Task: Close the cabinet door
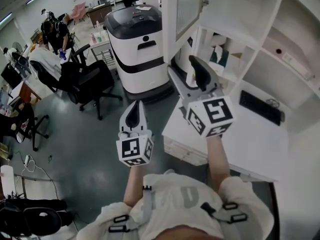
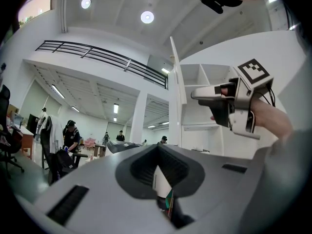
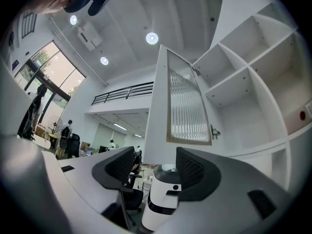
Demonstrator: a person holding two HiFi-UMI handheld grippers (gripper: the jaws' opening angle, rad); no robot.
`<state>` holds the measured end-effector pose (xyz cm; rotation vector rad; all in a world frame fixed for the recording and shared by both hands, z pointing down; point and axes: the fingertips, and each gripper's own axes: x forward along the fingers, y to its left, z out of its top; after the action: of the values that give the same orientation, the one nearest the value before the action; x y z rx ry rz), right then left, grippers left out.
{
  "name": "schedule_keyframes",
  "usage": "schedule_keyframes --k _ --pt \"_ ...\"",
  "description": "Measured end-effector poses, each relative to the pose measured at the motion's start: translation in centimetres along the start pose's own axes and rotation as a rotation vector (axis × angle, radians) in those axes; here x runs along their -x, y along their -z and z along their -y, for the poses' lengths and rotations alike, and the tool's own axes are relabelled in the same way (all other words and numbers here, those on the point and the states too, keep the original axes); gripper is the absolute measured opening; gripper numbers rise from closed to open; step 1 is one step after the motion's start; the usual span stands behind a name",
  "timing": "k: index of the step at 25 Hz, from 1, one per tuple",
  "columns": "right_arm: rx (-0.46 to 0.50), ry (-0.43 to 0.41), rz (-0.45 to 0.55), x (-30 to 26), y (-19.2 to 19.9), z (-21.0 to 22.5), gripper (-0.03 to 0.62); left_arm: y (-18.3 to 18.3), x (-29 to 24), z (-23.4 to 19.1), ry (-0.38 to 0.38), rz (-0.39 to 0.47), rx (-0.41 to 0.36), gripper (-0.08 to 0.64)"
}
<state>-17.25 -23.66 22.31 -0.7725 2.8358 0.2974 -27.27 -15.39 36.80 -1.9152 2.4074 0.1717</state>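
The white cabinet door point(image 1: 182, 14) with a ribbed glass panel stands swung open above the desk, edge-on to the shelves behind it. My right gripper point(image 1: 186, 70) is raised below the door's lower edge, jaws open and empty. In the right gripper view the door point(image 3: 187, 106) fills the space just ahead of the open right gripper point(image 3: 155, 162), without touching. My left gripper point(image 1: 134, 115) hangs lower and to the left over the floor, shut and empty. From the left gripper view, the door point(image 2: 174, 91) and the right gripper point(image 2: 196, 94) show to the right.
Open white shelves point(image 1: 250, 29) sit behind the door. Below is a white desk point(image 1: 235, 144) with a black keyboard point(image 1: 260, 107). A white machine with a dark top point(image 1: 137, 49) stands left of the cabinet, office chairs point(image 1: 85, 81) further left, people at the back.
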Motion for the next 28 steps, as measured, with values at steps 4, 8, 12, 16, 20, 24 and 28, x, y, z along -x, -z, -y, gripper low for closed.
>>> schedule_keyframes --k 4,8,12,16,20,24,28 --pt "0.041 -0.008 0.055 -0.9 -3.7 -0.1 0.278 0.4 0.1 -0.3 -0.009 -0.007 0.009 0.003" --pt "0.092 -0.012 0.088 -2.4 -6.4 -0.3 0.284 0.5 0.1 -0.4 -0.015 -0.011 0.019 0.003" --pt "0.106 0.035 0.093 -3.8 -7.8 0.0 0.284 0.8 0.3 -0.2 -0.015 -0.015 0.024 0.003" --pt "0.105 0.067 0.104 -5.4 -8.5 0.3 0.284 1.4 0.7 -0.2 -0.018 -0.024 0.034 0.003" --pt "0.078 0.093 0.094 -6.0 -8.2 0.9 0.282 1.6 1.2 -0.3 -0.028 -0.029 0.040 0.003" --pt "0.074 0.085 0.081 -6.8 -7.8 0.6 0.282 1.6 1.4 -0.9 -0.043 -0.024 0.044 0.003" --pt "0.075 0.092 0.075 -7.2 -7.8 0.5 0.282 1.5 1.9 -1.0 -0.053 -0.020 0.046 0.003"
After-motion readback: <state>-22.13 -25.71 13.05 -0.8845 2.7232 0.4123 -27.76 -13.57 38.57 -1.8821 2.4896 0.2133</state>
